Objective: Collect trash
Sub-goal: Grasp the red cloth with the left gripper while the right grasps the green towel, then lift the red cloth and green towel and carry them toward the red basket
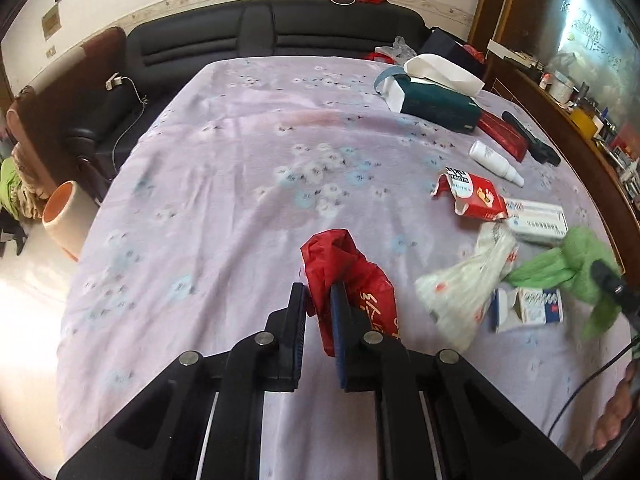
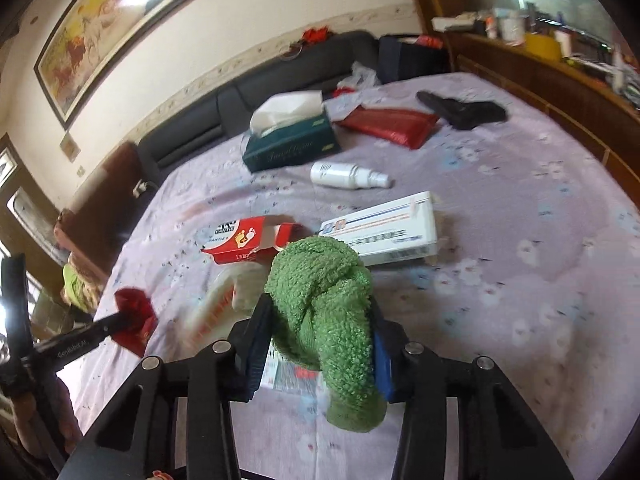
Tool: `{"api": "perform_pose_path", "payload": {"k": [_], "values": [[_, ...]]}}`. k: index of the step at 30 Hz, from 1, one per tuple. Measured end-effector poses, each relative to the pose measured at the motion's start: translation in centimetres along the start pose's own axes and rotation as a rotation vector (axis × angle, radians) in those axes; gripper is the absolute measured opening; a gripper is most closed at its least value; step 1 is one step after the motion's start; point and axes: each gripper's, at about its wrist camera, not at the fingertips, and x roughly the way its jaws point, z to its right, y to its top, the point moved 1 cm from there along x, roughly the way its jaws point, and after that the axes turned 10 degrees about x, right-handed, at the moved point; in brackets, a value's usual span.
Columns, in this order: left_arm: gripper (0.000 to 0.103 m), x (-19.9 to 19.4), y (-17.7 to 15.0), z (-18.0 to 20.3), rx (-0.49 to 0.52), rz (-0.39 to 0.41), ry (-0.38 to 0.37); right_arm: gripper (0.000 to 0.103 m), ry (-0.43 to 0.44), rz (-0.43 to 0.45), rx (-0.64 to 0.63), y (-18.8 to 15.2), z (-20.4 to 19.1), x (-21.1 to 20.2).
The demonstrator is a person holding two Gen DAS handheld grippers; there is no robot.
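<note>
Surface: desk (image 1: 240, 168) under a lilac flowered cloth.
Far side: green tissue box (image 2: 288, 144), red pouch (image 2: 388, 124), black object (image 2: 464, 112).
Middle: white spray bottle (image 2: 344, 175), long white box (image 2: 384, 228), torn red carton (image 2: 248, 240).
Near: white plastic bag (image 1: 468, 280), small blue-and-white box (image 1: 532, 304).

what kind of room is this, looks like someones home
Most likely a home living room: a dark sofa runs along the wall behind a table draped in a floral cloth, a framed painting hangs above, and a wooden cabinet holds household clutter.
</note>
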Motion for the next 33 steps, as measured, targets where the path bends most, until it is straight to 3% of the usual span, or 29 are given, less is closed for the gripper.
{"api": "perform_pose_path", "payload": {"k": [8, 16, 22, 33], "values": [[0.011, -3.9, -4.2, 2.1, 0.029, 0.024, -0.106, 0.045, 0.004, 0.125, 0.049, -1.5, 1.2, -7.2], [0.011, -7.8, -6.4, 4.6, 0.069, 0.071, -0.171, 0.045, 0.078, 0.127, 0.016, -3.3, -0.2, -13.2], [0.011, -12.2, -7.2, 5.9, 0.087, 0.155, -0.221, 0.045, 0.100, 0.175, 0.016, -5.7, -0.5, -17.7], [0.011, -21.7, -8.9, 9.5, 0.182, 0.329, -0.337, 0.045, 0.095, 0.352, 0.021, -10.0, 0.0, -29.0]]}}
